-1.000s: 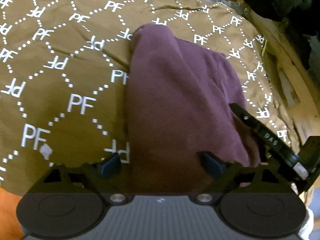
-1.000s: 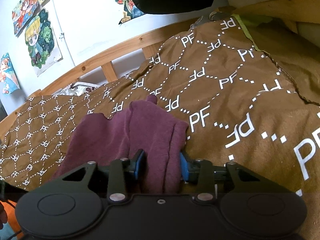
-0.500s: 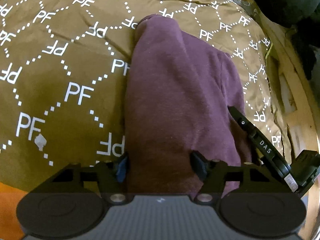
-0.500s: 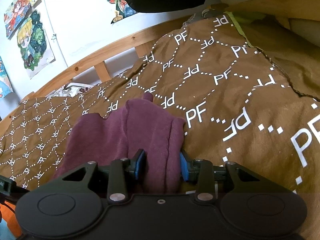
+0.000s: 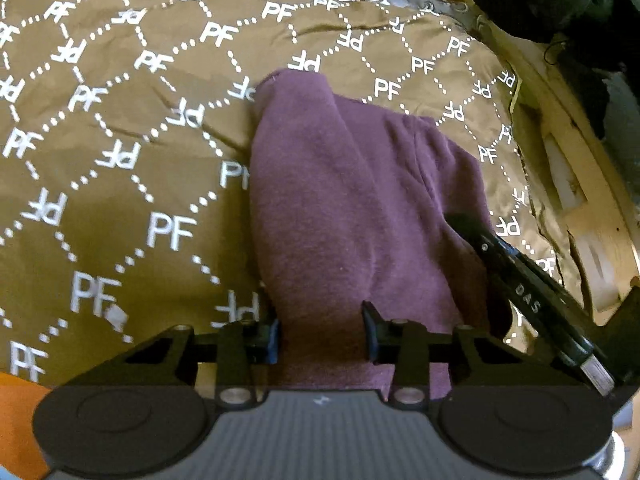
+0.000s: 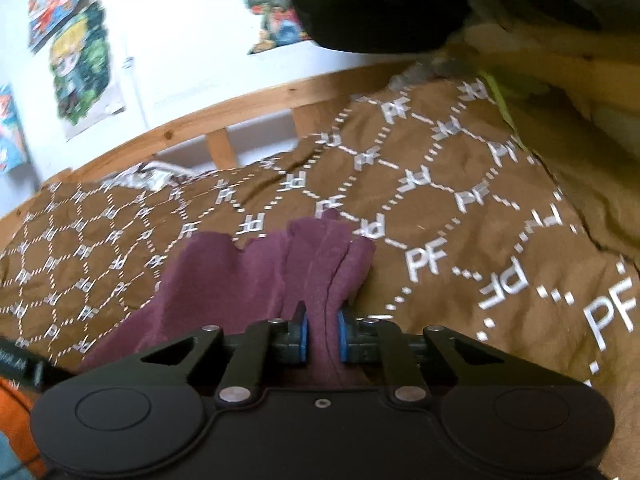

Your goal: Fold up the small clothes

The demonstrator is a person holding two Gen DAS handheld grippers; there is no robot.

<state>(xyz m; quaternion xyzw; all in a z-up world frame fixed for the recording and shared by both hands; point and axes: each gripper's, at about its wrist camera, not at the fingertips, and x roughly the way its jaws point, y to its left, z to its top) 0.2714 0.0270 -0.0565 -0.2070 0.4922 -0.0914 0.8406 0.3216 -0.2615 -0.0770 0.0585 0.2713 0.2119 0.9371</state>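
Observation:
A small maroon garment [image 5: 352,200] lies bunched on a brown bedspread [image 5: 120,160] printed with white "PF" letters. My left gripper [image 5: 322,336] is closed on the garment's near edge, with cloth filling the gap between its blue pads. In the right wrist view the same garment [image 6: 240,280] stretches off to the left. My right gripper [image 6: 322,334] is shut tight on a gathered fold of it. The right gripper's black body [image 5: 532,300] shows at the right of the left wrist view, beside the cloth.
A wooden bed rail [image 6: 240,108] runs behind the bedspread, with posters [image 6: 80,68] on the white wall above. A dark object [image 6: 380,0] hangs at the top. Wooden slats [image 5: 580,184] border the bed's right side. An orange surface [image 5: 16,420] shows at lower left.
Both grippers have narrowed on the maroon cloth, the left from wide open to closed on the edge. The right jaws squeezed tighter, and the garment has bunched up.

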